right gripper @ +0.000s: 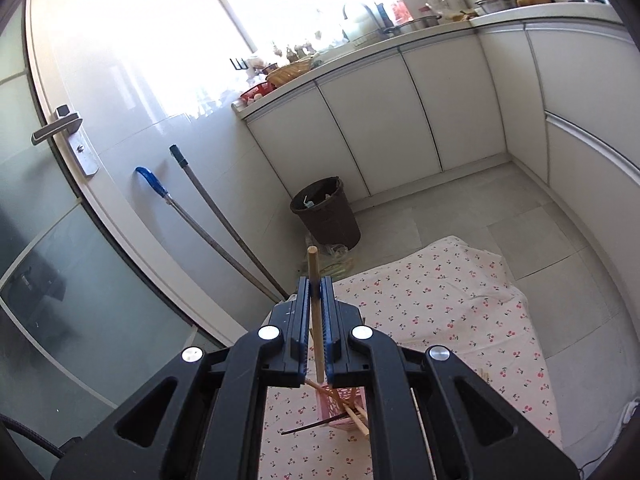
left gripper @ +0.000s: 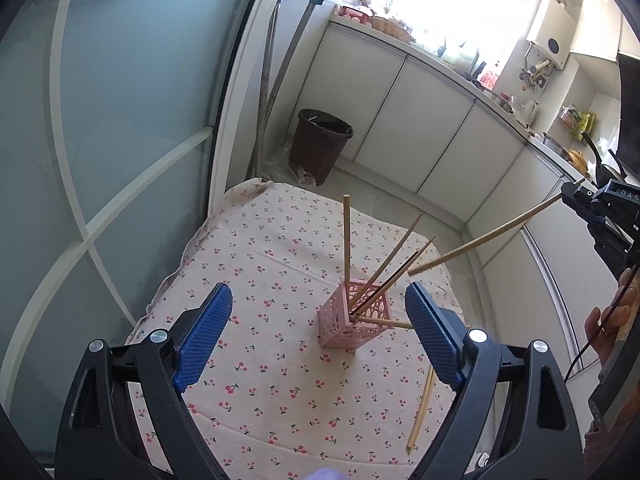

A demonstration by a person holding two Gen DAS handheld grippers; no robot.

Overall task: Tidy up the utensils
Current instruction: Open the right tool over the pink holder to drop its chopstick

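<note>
Left gripper (left gripper: 318,332) held with blue pads spread wide, nothing between them, above cherry-print cloth (left gripper: 256,248). Right gripper (right gripper: 318,300) pressed shut on wooden chopstick (right gripper: 316,320), lifted above pink holder (left gripper: 354,318). Holder placed on cloth, toward its kitchen-side edge; several chopsticks (left gripper: 347,240) leaned inside it. Loose pair (left gripper: 422,412) left flat on cloth near holder. Bare cloth seen left of holder. Brown bin (left gripper: 320,144) beyond cloth, by white cabinets (left gripper: 400,112).
</note>
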